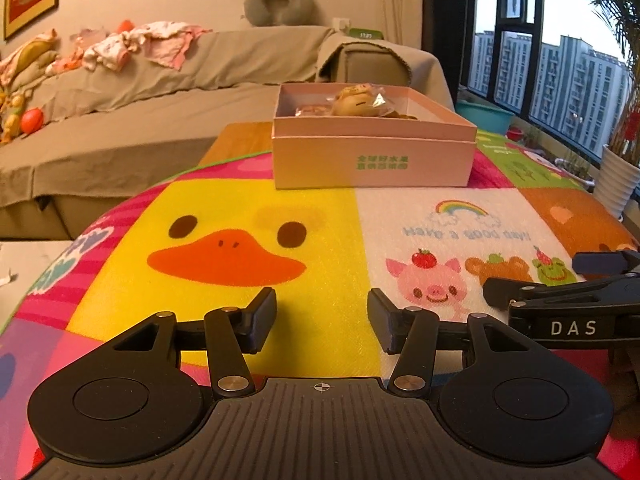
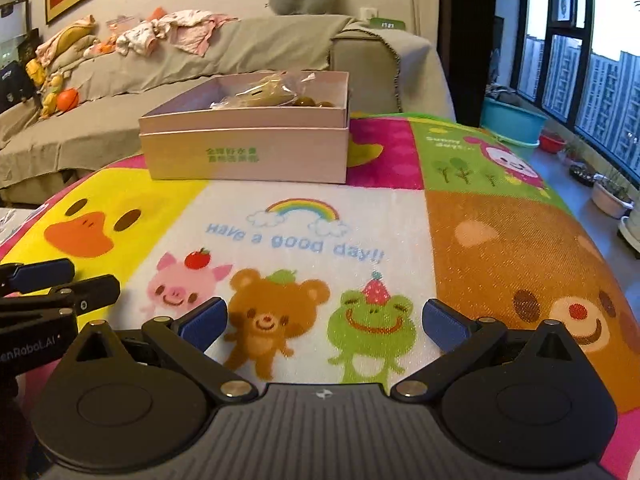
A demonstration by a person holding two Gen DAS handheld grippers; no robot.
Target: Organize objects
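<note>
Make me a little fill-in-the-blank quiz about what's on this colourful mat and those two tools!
1. The pink box has no lid on and holds wrapped ____.
2. Between the fingers of the left tool there is ____.
3. The words on the mat under the rainbow read "Have a good ____!!"
4. The cartoon frog between the fingers of the right tool is coloured ____.

Missing words: snacks; nothing; day; green
</note>
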